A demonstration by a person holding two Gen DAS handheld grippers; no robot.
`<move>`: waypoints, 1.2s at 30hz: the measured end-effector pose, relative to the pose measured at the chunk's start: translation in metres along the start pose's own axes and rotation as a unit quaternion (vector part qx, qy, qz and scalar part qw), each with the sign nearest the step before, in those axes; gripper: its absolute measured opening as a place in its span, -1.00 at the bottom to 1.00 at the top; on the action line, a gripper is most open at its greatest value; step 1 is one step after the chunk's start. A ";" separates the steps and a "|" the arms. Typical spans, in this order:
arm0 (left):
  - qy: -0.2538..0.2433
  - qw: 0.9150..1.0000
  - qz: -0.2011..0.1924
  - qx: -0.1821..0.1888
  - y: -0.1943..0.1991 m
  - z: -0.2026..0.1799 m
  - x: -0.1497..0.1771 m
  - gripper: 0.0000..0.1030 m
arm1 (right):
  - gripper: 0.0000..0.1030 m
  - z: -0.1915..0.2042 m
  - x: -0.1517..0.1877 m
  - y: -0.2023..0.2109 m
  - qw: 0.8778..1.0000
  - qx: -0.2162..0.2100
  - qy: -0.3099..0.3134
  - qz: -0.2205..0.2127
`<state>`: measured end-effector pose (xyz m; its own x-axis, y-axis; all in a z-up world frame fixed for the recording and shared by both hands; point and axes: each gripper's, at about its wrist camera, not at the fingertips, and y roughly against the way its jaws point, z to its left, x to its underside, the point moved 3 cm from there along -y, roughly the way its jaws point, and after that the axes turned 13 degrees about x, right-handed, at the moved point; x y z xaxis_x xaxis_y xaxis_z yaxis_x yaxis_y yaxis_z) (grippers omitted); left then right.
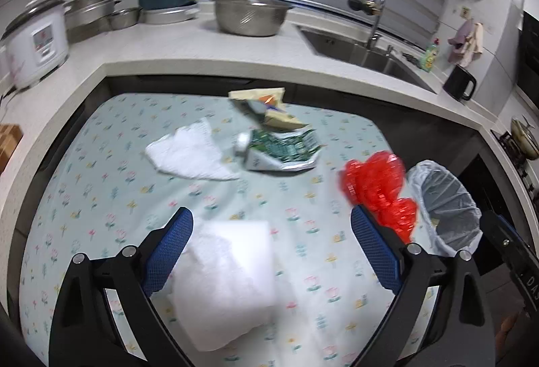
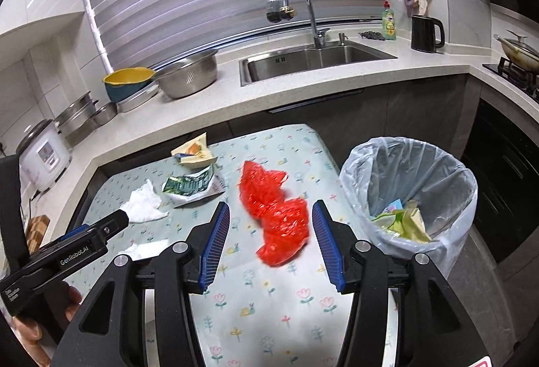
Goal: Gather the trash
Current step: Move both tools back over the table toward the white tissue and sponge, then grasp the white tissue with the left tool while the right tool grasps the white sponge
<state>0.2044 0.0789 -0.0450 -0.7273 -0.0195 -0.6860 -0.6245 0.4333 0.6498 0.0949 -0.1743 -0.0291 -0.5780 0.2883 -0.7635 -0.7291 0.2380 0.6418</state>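
Observation:
My left gripper [image 1: 273, 234] is open wide over the flowered tablecloth [image 1: 101, 185]. A crumpled white tissue [image 1: 229, 282] lies between its fingers, close to the left one, and neither pad presses on it. My right gripper [image 2: 271, 234] is open with a red plastic bag [image 2: 276, 215] between its blue pads [image 2: 215, 242], a gap showing on both sides. The red plastic bag [image 1: 377, 188] sits near the table's right edge, beside the lined trash bin [image 2: 407, 144]. Further back lie a second white tissue [image 1: 192, 154], a green wrapper [image 1: 283, 148] and yellow wrappers [image 1: 266, 107].
The bin [image 1: 444, 205] stands on the floor right of the table and holds some yellow-green wrappers [image 2: 404, 222]. Behind the table runs a counter [image 2: 209, 111] with a sink [image 2: 313, 60], metal bowls, a rice cooker [image 1: 33, 43] and a black kettle [image 2: 426, 33]. A hand holds the left gripper's body [image 2: 60, 262].

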 end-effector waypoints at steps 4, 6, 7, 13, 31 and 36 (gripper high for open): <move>0.018 1.000 0.010 -0.016 0.005 0.029 0.015 0.76 | -0.03 0.014 0.013 -0.004 1.000 -0.008 0.005 0.015; 0.028 0.999 0.017 -0.025 0.006 0.042 0.022 0.76 | -0.03 0.022 0.020 -0.007 1.000 -0.013 0.010 0.023; 0.031 0.999 0.020 -0.027 0.006 0.047 0.026 0.76 | -0.03 0.026 0.023 -0.009 0.999 -0.015 0.012 0.026; 0.056 0.997 0.044 -0.038 0.000 0.075 0.046 0.75 | -0.03 0.052 0.045 -0.017 0.998 -0.028 0.027 0.048; 0.084 0.992 0.097 0.003 -0.035 0.087 0.063 -0.38 | -0.03 0.092 0.061 -0.035 0.995 -0.044 0.059 0.074; 0.080 0.993 0.081 0.011 -0.022 0.088 0.056 -0.93 | -0.03 0.101 0.059 -0.038 0.994 -0.049 0.066 0.075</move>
<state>0.2026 0.1472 -0.1261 -0.8544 -0.0907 -0.5117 -0.4913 0.4616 0.7386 0.1254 -0.0726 -0.0909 -0.7210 0.1885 -0.6668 -0.6594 0.1090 0.7438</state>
